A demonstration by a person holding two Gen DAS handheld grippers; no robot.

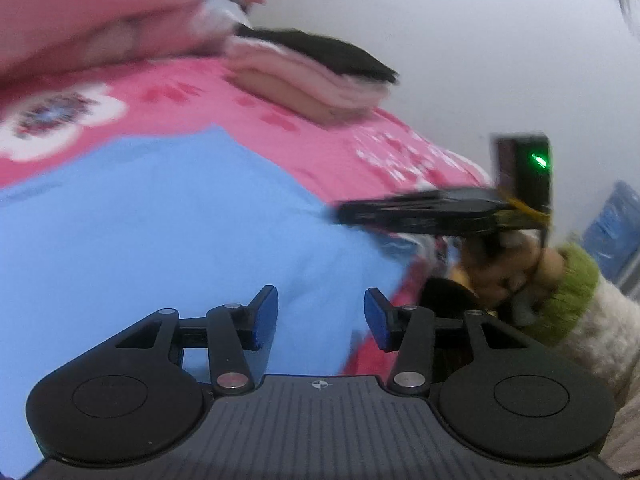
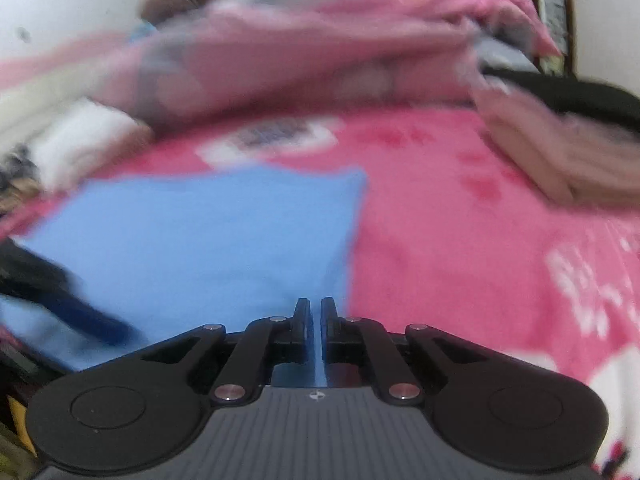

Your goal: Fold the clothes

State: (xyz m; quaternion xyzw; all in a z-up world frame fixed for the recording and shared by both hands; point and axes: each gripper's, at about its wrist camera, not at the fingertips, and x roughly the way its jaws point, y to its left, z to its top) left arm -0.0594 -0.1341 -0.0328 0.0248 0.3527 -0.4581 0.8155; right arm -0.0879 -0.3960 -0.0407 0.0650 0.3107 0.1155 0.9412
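Folded stack [image 1: 320, 80] done upper centre; light-blue cotton garment [image 1: 180, 220] mid-fold: right tongs [image 2: 316, 320] pinch its edge, left tongs [image 1: 320, 316] gape empty.

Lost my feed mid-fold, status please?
Left hand-held gripper open, empty. Right hand-held gripper shut on blue garment edge. Folded stack sits clear beyond.

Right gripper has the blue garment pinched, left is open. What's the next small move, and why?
Probably lower the left gripper and close it on the blue garment. Its fingers stand apart with only cloth beneath them, while the right gripper is shut on the cloth, so just one side is held for folding.
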